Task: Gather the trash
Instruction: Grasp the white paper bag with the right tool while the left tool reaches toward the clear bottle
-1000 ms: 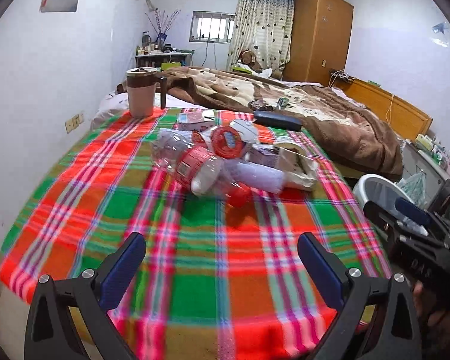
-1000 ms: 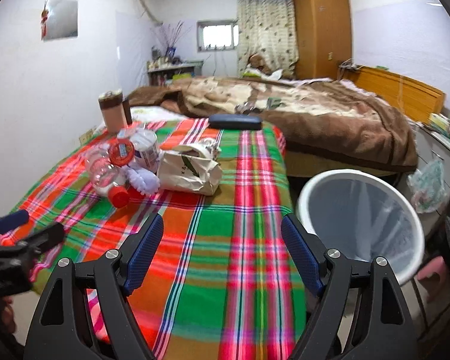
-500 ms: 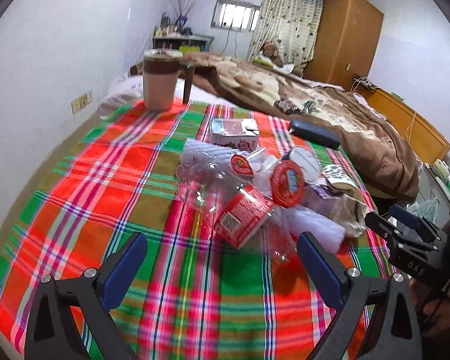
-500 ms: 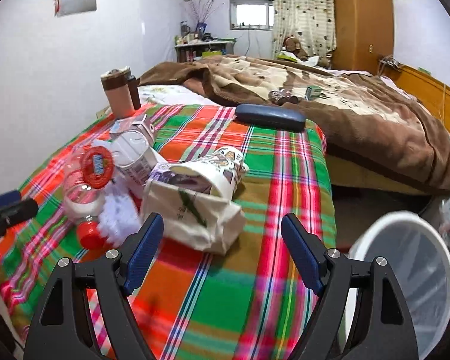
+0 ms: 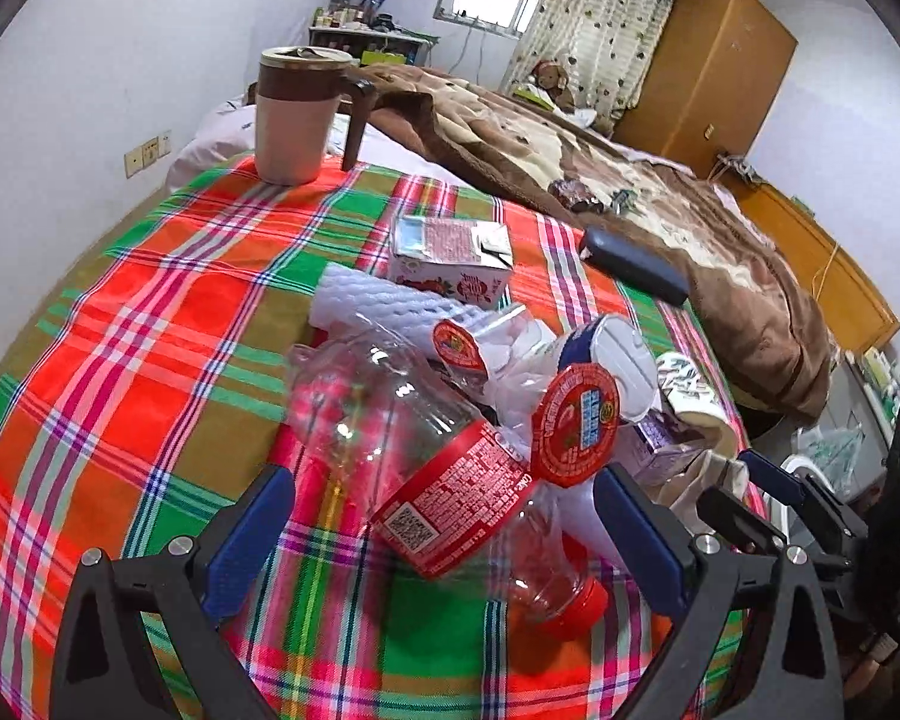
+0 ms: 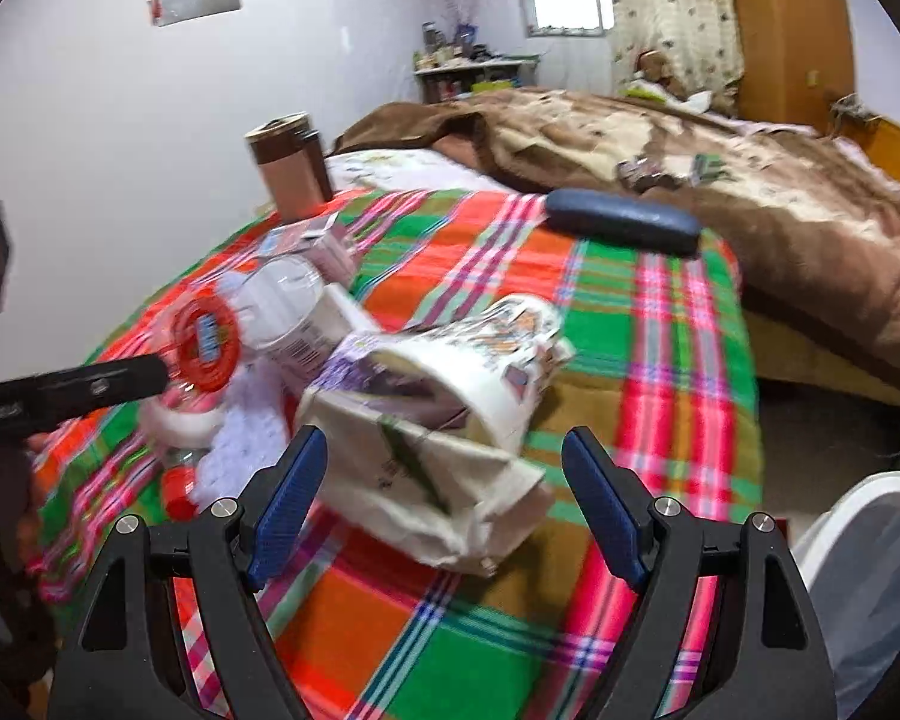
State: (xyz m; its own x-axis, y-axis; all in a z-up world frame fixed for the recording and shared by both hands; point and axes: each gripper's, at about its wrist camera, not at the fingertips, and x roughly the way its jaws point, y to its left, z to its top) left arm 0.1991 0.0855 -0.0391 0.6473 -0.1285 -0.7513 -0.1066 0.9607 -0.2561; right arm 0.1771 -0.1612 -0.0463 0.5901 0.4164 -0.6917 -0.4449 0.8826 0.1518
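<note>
**A:** Left wrist view first. What could go wrong?

**B:** The left gripper (image 5: 444,531) is spread wide and holds nothing, its fingers either side of the clear plastic bottle (image 5: 426,468) lying on the plaid cloth (image 5: 150,330). The bottle is round and slick, so I'd guess a squeeze could squirt it sideways. A red-lidded cup (image 5: 576,432) leans on it and would likely topple.

**A:** What else is nearby?

**B:** A white foam sleeve (image 5: 378,300) and a small carton (image 5: 450,261) behind the pile, a mug (image 5: 297,114) well back, and a dark case (image 5: 633,264) near the blanket (image 5: 570,150).

**A:** And the right wrist view?

**B:** The right gripper (image 6: 444,504) is also wide open and empty, straddling a crumpled paper bag (image 6: 426,468) with a paper cup (image 6: 468,372) on top. Pinching the bag alone may spill the cup. The bin (image 6: 870,570) sits off the bed at lower right. The picture is blurred, so finer contact is hard to judge.
</note>
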